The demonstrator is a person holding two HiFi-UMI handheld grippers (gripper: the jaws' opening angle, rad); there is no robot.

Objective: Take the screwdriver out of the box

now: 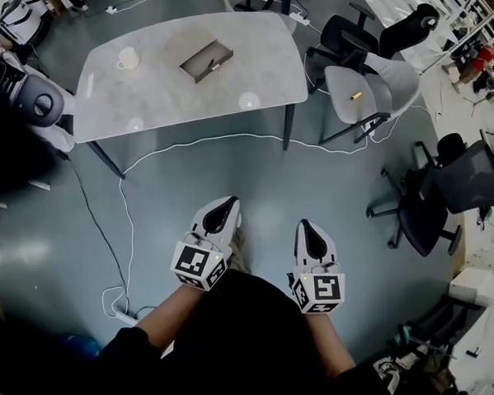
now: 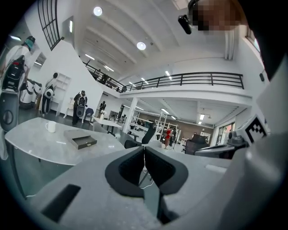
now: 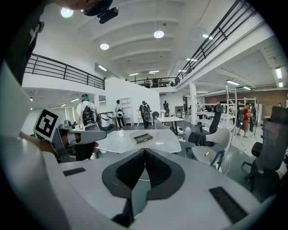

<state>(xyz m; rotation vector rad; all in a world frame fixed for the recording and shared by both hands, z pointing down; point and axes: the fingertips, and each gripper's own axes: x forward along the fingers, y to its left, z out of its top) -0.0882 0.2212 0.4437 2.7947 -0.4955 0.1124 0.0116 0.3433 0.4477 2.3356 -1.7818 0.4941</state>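
Note:
A shallow grey box [image 1: 206, 60] lies open on the pale table [image 1: 151, 94] far ahead of me, with a thin tool that may be the screwdriver inside. The same box [image 2: 83, 141] shows small in the left gripper view, and the box [image 3: 143, 137] shows again in the right gripper view. My left gripper [image 1: 228, 203] and right gripper [image 1: 307, 227] hang side by side over the floor, well short of the table. Both have their jaws shut with nothing between them.
A white mug [image 1: 127, 58] stands on the table's left part. A grey chair [image 1: 353, 92] with a small yellow thing on its seat stands right of the table, with dark office chairs [image 1: 433, 199] further right. A white cable [image 1: 227, 138] runs across the floor. Several people stand in the background.

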